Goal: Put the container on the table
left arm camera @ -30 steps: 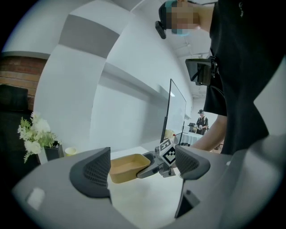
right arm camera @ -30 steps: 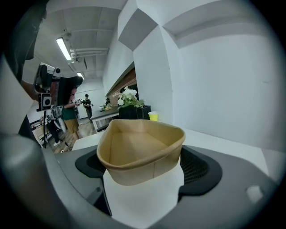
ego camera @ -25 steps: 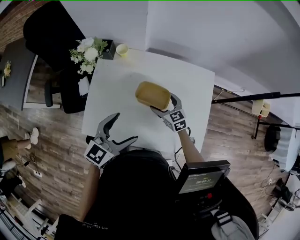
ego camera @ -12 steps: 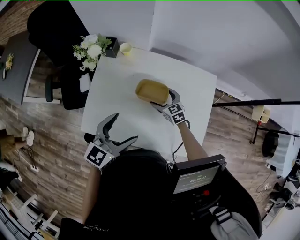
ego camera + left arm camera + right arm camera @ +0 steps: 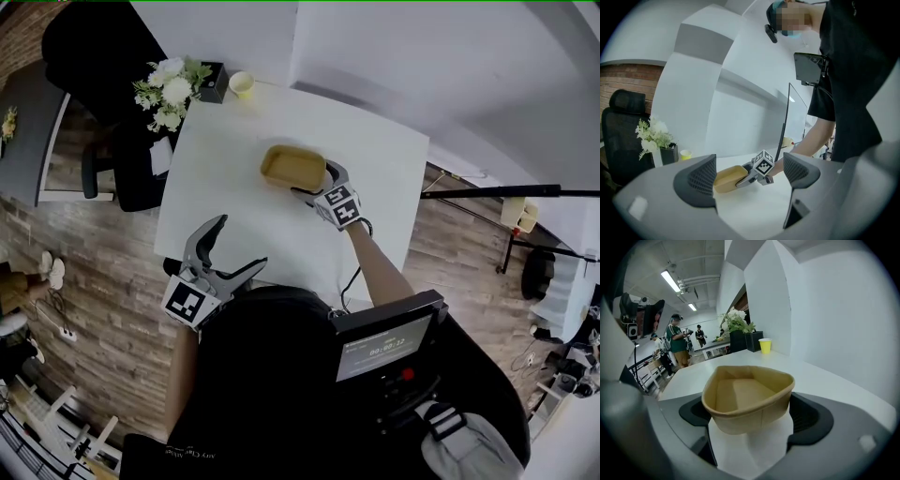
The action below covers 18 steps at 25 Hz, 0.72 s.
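Head: right gripper [image 5: 312, 181] pinches container [image 5: 291, 166] by its near end, mid table [image 5: 225, 202]; left gripper [image 5: 240, 244] gapes wide, empty. Left view: container low, contact unclear. Right view: wall squeezed in, so level base, seat it, release gently

White walls [image 5: 422, 56], wood floor [image 5: 103, 281], black office chair [image 5: 84, 47].

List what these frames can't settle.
1. Whether the container already touches the table. In the right gripper view, its own wall and the right gripper hide the base. The head view looks from too far above to tell.
2. The cup's contents. It is too small in the head view and side-on in the right gripper view.
3. The screen text. It is too small in the head view.
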{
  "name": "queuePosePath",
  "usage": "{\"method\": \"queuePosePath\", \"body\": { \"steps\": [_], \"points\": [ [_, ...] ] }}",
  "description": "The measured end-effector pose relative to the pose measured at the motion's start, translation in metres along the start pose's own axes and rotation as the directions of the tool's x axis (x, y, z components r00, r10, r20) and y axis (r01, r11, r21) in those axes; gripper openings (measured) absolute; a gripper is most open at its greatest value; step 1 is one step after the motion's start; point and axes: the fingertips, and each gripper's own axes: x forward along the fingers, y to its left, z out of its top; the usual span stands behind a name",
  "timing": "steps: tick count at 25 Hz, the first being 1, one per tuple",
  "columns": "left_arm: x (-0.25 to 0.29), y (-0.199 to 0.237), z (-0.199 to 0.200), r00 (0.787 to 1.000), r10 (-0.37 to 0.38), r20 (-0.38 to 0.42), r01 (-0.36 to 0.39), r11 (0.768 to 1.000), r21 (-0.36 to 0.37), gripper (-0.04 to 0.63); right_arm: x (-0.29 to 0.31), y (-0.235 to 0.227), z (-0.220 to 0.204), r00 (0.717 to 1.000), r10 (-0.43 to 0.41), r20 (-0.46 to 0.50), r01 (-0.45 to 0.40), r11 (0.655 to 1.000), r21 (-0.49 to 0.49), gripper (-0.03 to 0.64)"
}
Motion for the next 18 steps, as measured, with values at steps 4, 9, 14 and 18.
{"method": "queuePosePath", "body": {
  "steps": [4,9,14,18],
  "points": [
    [0.002,0.003,-0.003,1.000,-0.002,-0.004,0.002,1.000,-0.011,0.451,0.007,-0.001,-0.004,1.000,0.007,-0.018,-0.007,1.000,-0.002,0.511],
    [0.005,0.005,-0.006,1.000,-0.006,-0.015,0.006,1.000,-0.014,0.451,0.012,-0.005,-0.013,0.999,0.019,-0.048,-0.019,1.000,0.007,0.515],
    [0.007,0.007,-0.011,1.000,-0.007,-0.020,0.006,1.000,-0.025,0.451,0.016,-0.008,-0.023,0.996,0.032,-0.082,-0.032,0.999,0.008,0.518],
    [0.012,0.008,-0.013,1.000,-0.010,-0.026,0.009,1.000,-0.027,0.451,0.018,-0.013,-0.032,0.993,0.034,-0.115,-0.035,0.999,-0.004,0.515]
  ]
}}
